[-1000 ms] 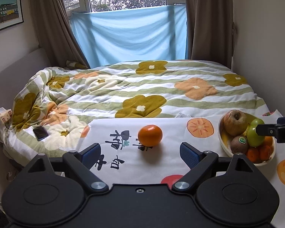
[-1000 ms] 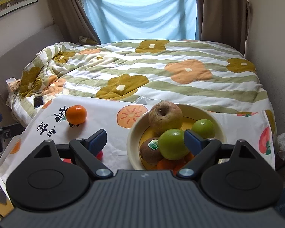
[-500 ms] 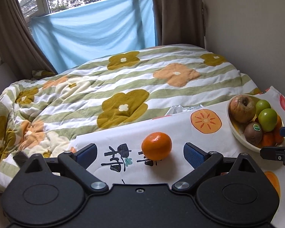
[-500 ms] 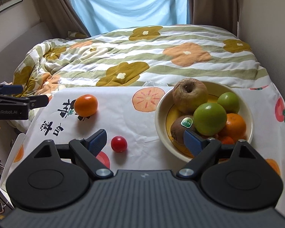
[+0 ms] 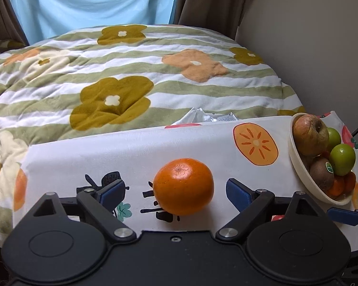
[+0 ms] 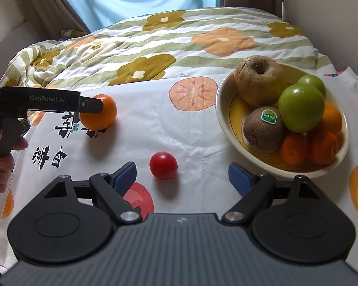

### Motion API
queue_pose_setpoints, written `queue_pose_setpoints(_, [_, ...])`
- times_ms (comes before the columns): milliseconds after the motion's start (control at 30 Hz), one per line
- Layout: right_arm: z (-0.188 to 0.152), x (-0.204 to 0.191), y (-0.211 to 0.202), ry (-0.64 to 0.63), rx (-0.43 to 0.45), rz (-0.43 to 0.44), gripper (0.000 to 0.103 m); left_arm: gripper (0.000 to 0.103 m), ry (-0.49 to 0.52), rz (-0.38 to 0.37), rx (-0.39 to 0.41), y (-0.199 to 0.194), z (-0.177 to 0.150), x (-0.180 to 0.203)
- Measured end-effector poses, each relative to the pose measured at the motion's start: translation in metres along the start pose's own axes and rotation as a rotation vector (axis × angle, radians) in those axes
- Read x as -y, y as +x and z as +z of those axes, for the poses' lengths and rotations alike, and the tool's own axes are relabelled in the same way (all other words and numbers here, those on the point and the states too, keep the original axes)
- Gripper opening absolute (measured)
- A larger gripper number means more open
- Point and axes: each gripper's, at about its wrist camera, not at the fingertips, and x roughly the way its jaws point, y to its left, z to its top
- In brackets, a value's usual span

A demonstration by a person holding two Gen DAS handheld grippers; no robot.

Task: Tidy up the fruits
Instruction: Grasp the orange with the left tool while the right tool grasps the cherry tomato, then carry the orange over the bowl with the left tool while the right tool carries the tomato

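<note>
An orange tangerine (image 5: 183,186) lies on the white printed cloth, between the open fingers of my left gripper (image 5: 176,189), not clamped. In the right wrist view the tangerine (image 6: 100,115) shows at left with the left gripper's finger across it. A small red tomato (image 6: 163,168) lies on the cloth just ahead of my open right gripper (image 6: 182,177). A cream bowl (image 6: 226,119) at right holds a brown apple (image 6: 259,79), a kiwi (image 6: 262,128), two green fruits and several small tangerines. The bowl (image 5: 300,166) shows at the right of the left wrist view.
The table's white cloth (image 6: 179,124) has printed fruit and black characters. Behind it is a bed with a flowered striped quilt (image 5: 131,66). A wall (image 5: 310,35) stands at right. A hand (image 6: 2,164) holds the left gripper's handle.
My left gripper has moved forward so the tangerine now sits between its fingers. My right gripper has drawn back and lowered toward the tomato, with the bowl now at right.
</note>
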Motion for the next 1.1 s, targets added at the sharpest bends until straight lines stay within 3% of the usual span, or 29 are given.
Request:
queue_pose_setpoints(167, [-0.004,-0.01,0.014,0.01,-0.022,-0.012,0.092,0.08,-0.007,-0.046,-0.027,0.015,-0.001,-0.005])
queue_pose_setpoints(300, [-0.005,-0.013,0.021,0.026,-0.04,-0.015,0.082,0.074,0.004,-0.066,-0.018,0.016,-0.001,-0.005])
queue_pose_setpoints(367, [-0.006,-0.014,0.023,0.025,-0.047,-0.017,0.078,0.067,0.012,-0.086,-0.025,0.018,-0.002,-0.004])
queue_pose_setpoints(733, [0.001,-0.023,0.032,-0.003,-0.04,-0.021,0.065,0.066,0.114,-0.048,0.001,0.014,-0.01,0.004])
queue_pose_setpoints(833, [0.003,-0.024,0.034,-0.016,-0.04,-0.015,0.053,0.066,0.125,-0.036,0.003,0.012,-0.013,0.005])
queue_pose_setpoints(967, [0.003,-0.027,0.035,-0.043,-0.03,-0.022,0.047,0.065,0.129,-0.02,0.006,0.009,-0.017,0.006])
queue_pose_setpoints(1100, [0.002,-0.027,0.028,-0.053,-0.01,-0.008,0.046,0.065,0.14,-0.002,0.01,0.002,-0.022,0.008])
